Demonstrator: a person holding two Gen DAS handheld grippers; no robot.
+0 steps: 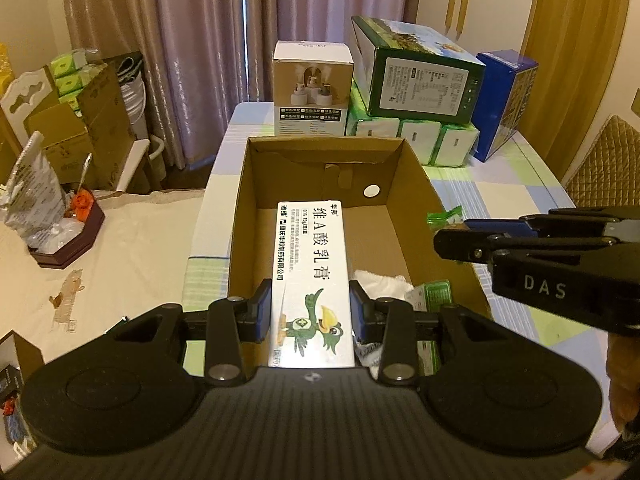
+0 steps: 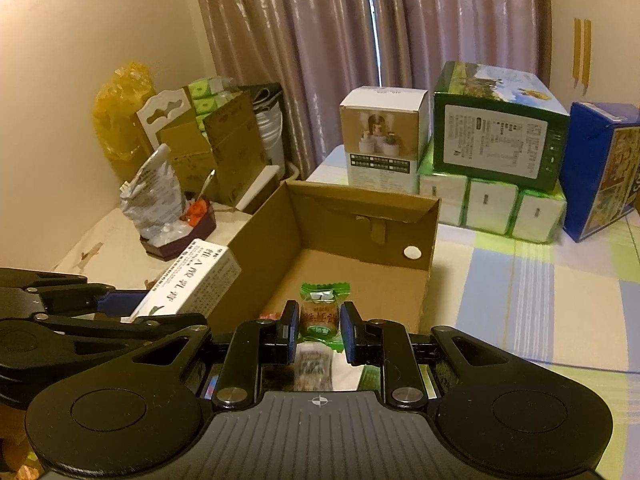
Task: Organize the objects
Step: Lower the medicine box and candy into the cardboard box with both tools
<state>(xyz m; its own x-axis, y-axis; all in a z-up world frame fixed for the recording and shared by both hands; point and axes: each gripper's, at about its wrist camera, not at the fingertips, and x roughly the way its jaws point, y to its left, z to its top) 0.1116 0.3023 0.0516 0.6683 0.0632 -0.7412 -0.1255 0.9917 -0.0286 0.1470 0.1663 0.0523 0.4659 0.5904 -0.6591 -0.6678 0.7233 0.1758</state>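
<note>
My left gripper (image 1: pixel 311 312) is shut on a long white ointment box (image 1: pixel 310 264) with a green bird printed on it, held over the open cardboard box (image 1: pixel 416 196). The same white ointment box (image 2: pixel 192 280) shows at the left of the right wrist view, above the cardboard box (image 2: pixel 424 240) wall. My right gripper (image 2: pixel 319 328) is shut on a green-wrapped candy (image 2: pixel 320 312) just above the carton's near edge. In the left wrist view the right gripper (image 1: pixel 440 240) reaches in from the right. White and green packets (image 1: pixel 428 296) lie in the carton's near right corner.
Behind the carton stand a white humidifier box (image 1: pixel 312 88), a green box (image 1: pixel 420 72) on green tissue packs (image 1: pixel 416 136), and a blue box (image 1: pixel 504 100). To the left lie a dark tray with clutter (image 1: pixel 68 240) and brown cartons (image 1: pixel 88 128). The checked tablecloth (image 2: pixel 540 300) spreads right.
</note>
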